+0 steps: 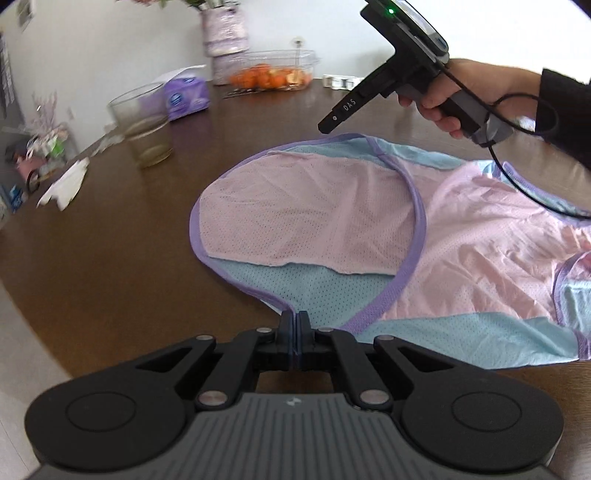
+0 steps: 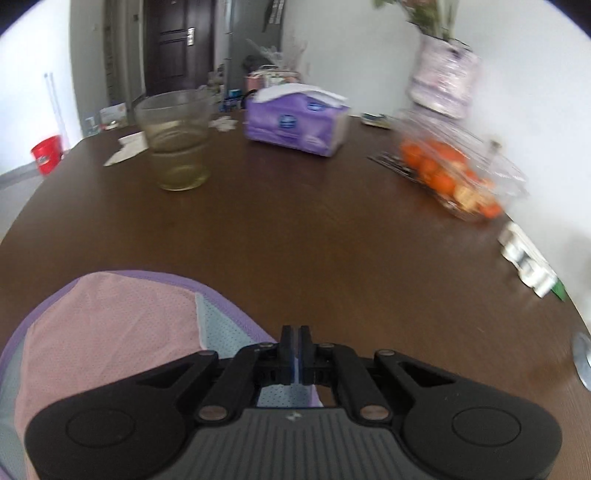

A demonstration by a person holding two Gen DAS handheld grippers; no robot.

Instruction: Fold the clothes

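Note:
A pink and light-blue mesh garment (image 1: 314, 206) with purple trim lies spread on the brown table (image 1: 129, 258), one pink panel folded over on top. My left gripper (image 1: 294, 317) is shut, and the purple hem at the garment's near edge runs into its tips. A hand (image 1: 461, 92) holds my right gripper (image 1: 327, 125) just above the garment's far edge; it is shut with nothing in it. In the right wrist view the right gripper (image 2: 294, 332) points out over the bare table (image 2: 295, 240), with the garment (image 2: 110, 321) below and to its left.
Behind the garment stand a glass (image 1: 144, 125) with a little liquid, a purple tissue pack (image 1: 186, 94), a clear box of oranges (image 1: 269, 74) and a vase (image 1: 225, 29). A white napkin (image 1: 66, 184) lies by the left edge. A black cable hangs from the right gripper.

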